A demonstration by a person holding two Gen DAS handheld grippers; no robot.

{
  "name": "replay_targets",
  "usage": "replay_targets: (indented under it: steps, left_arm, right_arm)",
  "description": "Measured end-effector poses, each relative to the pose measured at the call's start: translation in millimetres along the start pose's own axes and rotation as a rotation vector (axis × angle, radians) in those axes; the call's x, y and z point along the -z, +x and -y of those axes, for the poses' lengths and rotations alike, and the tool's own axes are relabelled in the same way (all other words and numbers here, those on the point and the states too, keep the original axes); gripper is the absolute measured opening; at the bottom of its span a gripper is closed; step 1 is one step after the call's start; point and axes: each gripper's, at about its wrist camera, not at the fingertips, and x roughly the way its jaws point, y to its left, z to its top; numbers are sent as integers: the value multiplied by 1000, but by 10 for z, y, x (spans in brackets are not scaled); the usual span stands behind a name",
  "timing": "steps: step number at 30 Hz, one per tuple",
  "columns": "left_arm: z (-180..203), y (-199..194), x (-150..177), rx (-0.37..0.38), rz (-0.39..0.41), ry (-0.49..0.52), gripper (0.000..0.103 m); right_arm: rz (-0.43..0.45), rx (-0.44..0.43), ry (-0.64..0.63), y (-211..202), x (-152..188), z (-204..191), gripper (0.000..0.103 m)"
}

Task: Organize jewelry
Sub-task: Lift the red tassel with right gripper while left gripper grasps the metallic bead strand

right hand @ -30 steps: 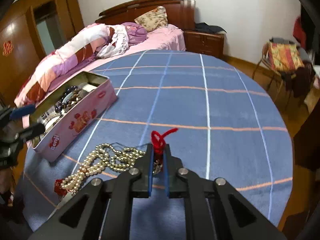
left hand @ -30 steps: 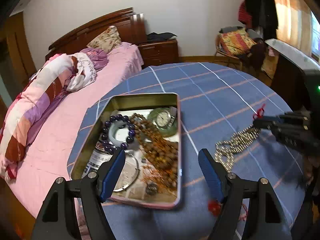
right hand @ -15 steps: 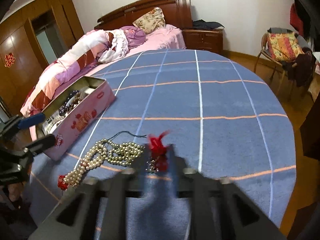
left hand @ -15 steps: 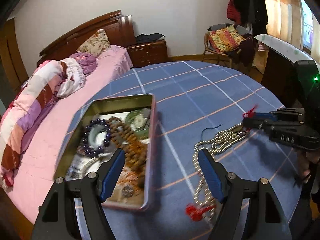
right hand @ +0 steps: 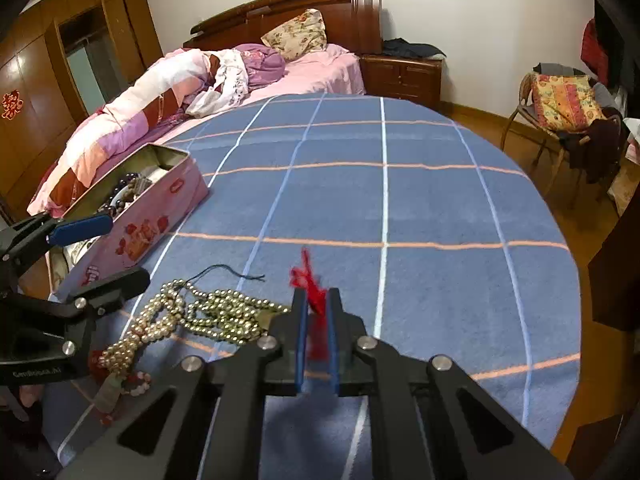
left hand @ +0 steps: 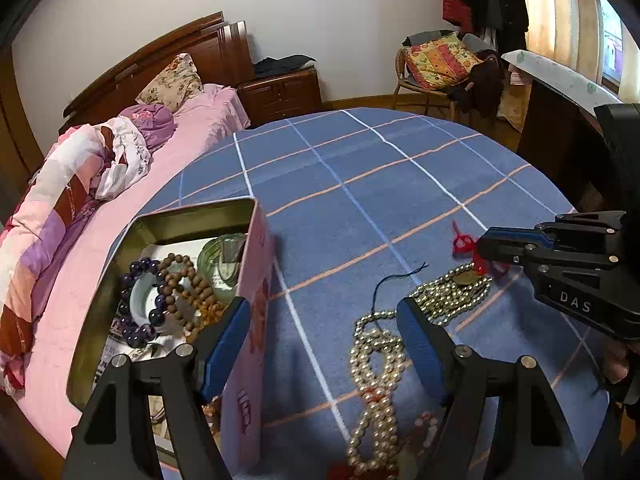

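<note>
A pale gold bead necklace (left hand: 372,360) lies in a heap on the blue checked tablecloth (left hand: 360,184), its red tassel (left hand: 462,242) at the far end. My right gripper (right hand: 316,296) is closing its jaws, and the red tassel (right hand: 308,280) is pinched between the blue pads. The bead necklace (right hand: 224,312) trails off to its left. My left gripper (left hand: 322,312) is open. One finger hangs over the wall of the pink tin (left hand: 256,280), the other over the beads. In the tin lie a purple bead bracelet (left hand: 132,280), a brown bead strand (left hand: 188,280) and a green bangle (left hand: 220,256).
A bed (left hand: 80,208) with pink sheets and a rolled quilt runs along the table's left side. A wooden nightstand (left hand: 280,88) and a chair (left hand: 436,64) piled with cloth stand at the far wall. A dark cabinet (left hand: 560,128) is close on the right.
My left gripper has moved right, from over the tin to its right wall and the necklace. The right gripper let go briefly, blurred, then shut again on the tassel.
</note>
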Motion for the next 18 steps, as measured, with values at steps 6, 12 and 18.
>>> replay_targets:
  steps: [6, 12, 18]
  left_arm:
    - [140, 33, -75, 41, 15, 3, 75]
    - [73, 178, -90, 6, -8, -41, 75]
    - [23, 156, -102, 13, -1, -53, 75]
  right_arm:
    - [20, -28, 67, -23, -80, 147, 39]
    - [-43, -7, -24, 160, -98, -34, 33]
    - [40, 51, 34, -84, -107, 130, 9]
